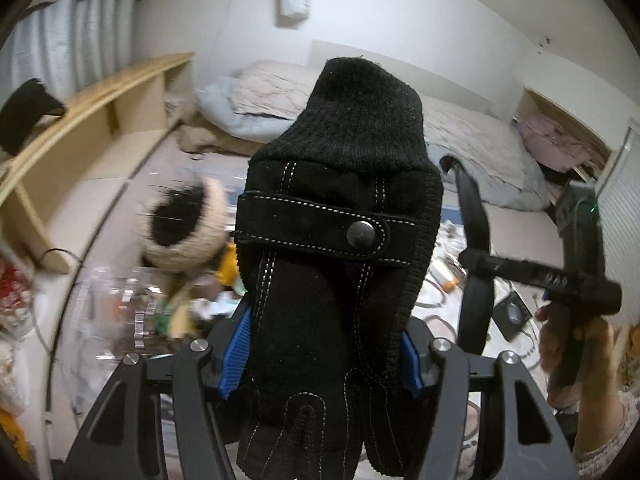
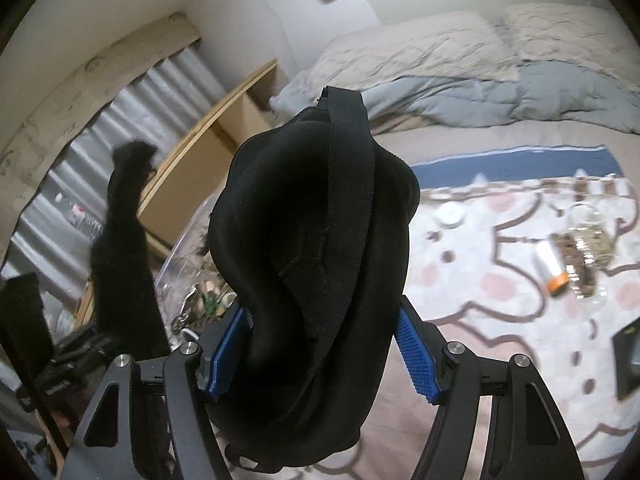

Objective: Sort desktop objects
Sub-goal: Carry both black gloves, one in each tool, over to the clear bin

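My left gripper (image 1: 324, 356) is shut on a black glove (image 1: 336, 208) with a knitted cuff, white stitching and a snap strap. The glove stands up between the blue pads (image 1: 236, 352). My right gripper (image 2: 322, 354) is shut on a black padded fabric piece (image 2: 312, 240) with an elastic band over its top. Both are lifted above the bed. In the left wrist view a hand (image 1: 576, 356) holds the right gripper (image 1: 480, 264) at the right, with the black fabric piece (image 1: 474, 240) hanging in it. In the right wrist view the glove (image 2: 124, 240) rises at the left.
A clear plastic box (image 2: 188, 264) of small items sits below, beside a wooden shelf (image 1: 100, 120). A blurred fuzzy beige and black thing (image 1: 184, 224) lies over it. An orange-capped tube (image 2: 552, 268), a clear container (image 2: 588, 240) and a dark flat item (image 2: 628, 356) lie on the patterned blanket (image 2: 500, 320).
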`<action>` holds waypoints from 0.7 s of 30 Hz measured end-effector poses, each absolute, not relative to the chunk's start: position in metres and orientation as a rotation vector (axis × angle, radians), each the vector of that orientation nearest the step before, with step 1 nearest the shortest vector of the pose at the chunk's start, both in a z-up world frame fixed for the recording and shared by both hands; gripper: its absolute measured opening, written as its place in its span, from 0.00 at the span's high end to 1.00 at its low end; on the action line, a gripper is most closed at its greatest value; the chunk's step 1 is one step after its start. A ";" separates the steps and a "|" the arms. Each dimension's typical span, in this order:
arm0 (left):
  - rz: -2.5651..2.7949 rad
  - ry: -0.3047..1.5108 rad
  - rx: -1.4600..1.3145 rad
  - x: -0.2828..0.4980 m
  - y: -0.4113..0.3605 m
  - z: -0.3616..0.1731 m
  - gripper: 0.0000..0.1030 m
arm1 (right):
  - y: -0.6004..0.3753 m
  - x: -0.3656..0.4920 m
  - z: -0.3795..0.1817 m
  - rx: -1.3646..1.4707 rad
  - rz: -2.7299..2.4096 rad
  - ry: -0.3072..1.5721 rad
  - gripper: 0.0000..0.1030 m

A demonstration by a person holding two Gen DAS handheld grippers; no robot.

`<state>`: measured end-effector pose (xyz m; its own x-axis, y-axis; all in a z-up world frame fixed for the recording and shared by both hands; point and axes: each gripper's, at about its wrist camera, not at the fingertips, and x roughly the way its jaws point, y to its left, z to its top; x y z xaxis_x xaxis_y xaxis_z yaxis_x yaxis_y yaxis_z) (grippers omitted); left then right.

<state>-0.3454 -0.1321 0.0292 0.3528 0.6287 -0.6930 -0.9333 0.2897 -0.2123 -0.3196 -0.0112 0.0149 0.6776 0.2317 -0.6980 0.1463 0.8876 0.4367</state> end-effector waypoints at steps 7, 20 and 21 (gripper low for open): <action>1.218 0.499 -0.688 -0.406 -0.134 0.035 0.40 | 0.053 -0.275 -0.007 0.540 0.101 0.895 0.31; 1.283 0.455 -0.708 -0.456 -0.123 0.037 0.40 | 0.143 -0.208 -0.044 0.394 0.099 1.014 0.26; 1.281 0.453 -0.710 -0.456 -0.121 0.037 0.40 | 0.145 -0.207 -0.047 0.394 0.090 1.022 0.22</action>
